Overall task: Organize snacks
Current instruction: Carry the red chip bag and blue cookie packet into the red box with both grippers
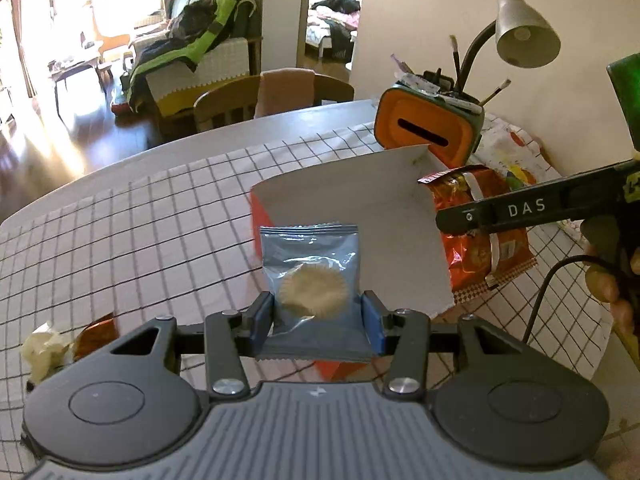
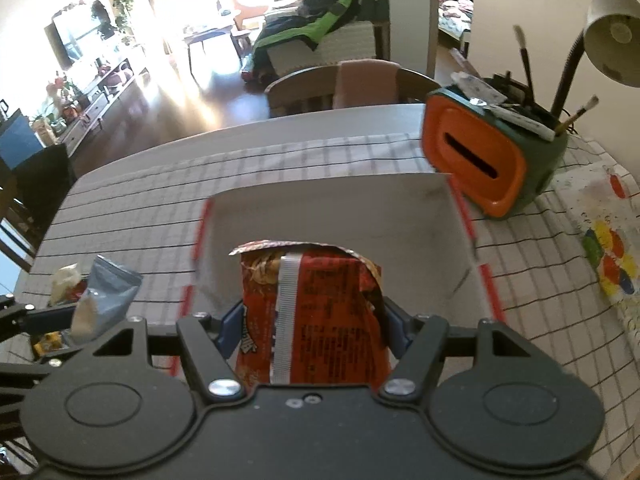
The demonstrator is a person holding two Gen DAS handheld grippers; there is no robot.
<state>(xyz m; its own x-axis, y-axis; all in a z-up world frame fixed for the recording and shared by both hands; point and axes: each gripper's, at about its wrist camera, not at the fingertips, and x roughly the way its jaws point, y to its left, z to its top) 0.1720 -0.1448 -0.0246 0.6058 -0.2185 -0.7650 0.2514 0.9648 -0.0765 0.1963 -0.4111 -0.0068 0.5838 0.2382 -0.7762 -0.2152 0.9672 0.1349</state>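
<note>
My left gripper [image 1: 318, 312] is shut on a clear blue-grey cookie packet [image 1: 314, 280] and holds it above the table, in front of an open white box with red outer walls [image 1: 344, 192]. My right gripper [image 2: 312, 328] is shut on a red snack bag [image 2: 316, 316] and holds it at the near edge of the same box [image 2: 332, 212]. In the left wrist view the right gripper's finger [image 1: 520, 210] and the red bag [image 1: 480, 248] show at the right. The cookie packet also shows at the left of the right wrist view [image 2: 104, 300].
A checked cloth [image 1: 140, 232] covers the table. An orange and green holder [image 1: 428, 128] with brushes and a desk lamp [image 1: 524, 32] stand at the back right. Loose wrappers [image 1: 60, 344] lie at the near left. A colourful sheet [image 2: 608, 256] lies at the right. A chair [image 1: 240, 104] stands behind the table.
</note>
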